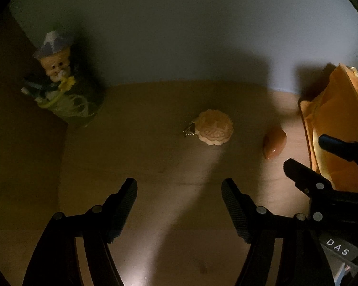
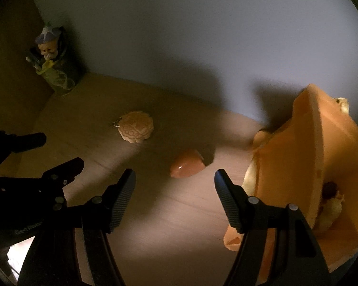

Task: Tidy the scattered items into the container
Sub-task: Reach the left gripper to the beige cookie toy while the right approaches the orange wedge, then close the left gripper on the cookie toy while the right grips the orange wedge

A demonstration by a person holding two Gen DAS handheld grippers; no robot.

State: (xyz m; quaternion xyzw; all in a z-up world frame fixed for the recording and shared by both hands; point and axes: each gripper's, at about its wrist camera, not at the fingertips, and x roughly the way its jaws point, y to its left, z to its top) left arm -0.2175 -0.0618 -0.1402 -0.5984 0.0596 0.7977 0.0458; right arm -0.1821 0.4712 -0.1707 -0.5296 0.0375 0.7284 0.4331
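- Black left tongs (image 1: 179, 193) point steeply down at the wooden surface (image 1: 155, 166), jaws spread, nothing between them.
- Right tongs (image 2: 175, 183) also tilt down, jaws spread and empty, just short of the glossy orange piece (image 2: 187, 163) lying on the surface.
- Cream mooncake-shaped charm (image 1: 214, 127) with a small metal clasp lies flat ahead of the left tongs, well apart from both.
- Orange container (image 2: 310, 166) sits at the right by the wall, just beside the right tongs' right finger; a couple of small items are inside, too dim to identify.
- Figurine (image 1: 59, 76) with a pointed hat stands in the far left corner.
- Writing: "DAS" on a grey part at the lower right of the left wrist view; the print on the left tongs' body in the right wrist view is too dim to read.
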